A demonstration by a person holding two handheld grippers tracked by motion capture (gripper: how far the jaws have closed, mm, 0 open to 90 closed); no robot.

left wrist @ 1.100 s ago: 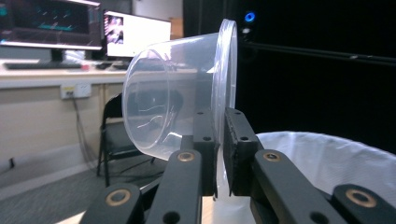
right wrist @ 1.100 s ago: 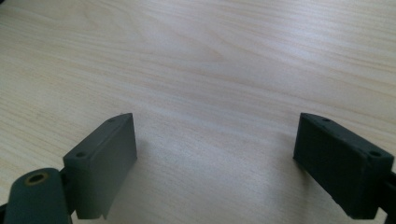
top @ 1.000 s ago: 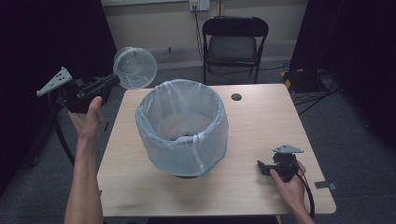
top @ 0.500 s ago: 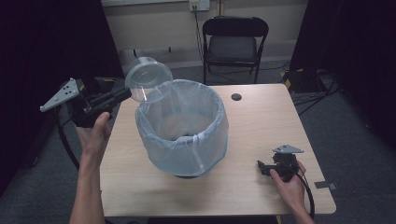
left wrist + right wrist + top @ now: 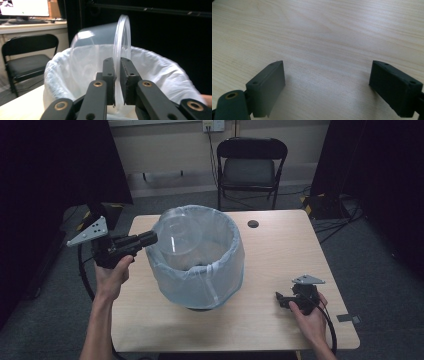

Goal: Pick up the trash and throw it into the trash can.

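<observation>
Over the lined bin's [image 5: 200, 265] near-left rim, the left tool [image 5: 150, 239] pinches a clear cup [image 5: 176, 231] by its rim, while the right tool [image 5: 280, 299] rests gaping on bare worktop [image 5: 280, 245] near its front-right edge.

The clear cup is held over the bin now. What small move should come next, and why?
Probably open the left hand-held gripper: it pinches the rim of the clear plastic cup, which hangs tilted over the opening of the bag-lined bin, so the cup should drop inside.

Lined bin [image 5: 200, 265] blocks table [image 5: 280, 245] centre; bare wood free at 3 o'clock, narrower strip at 6.
</observation>
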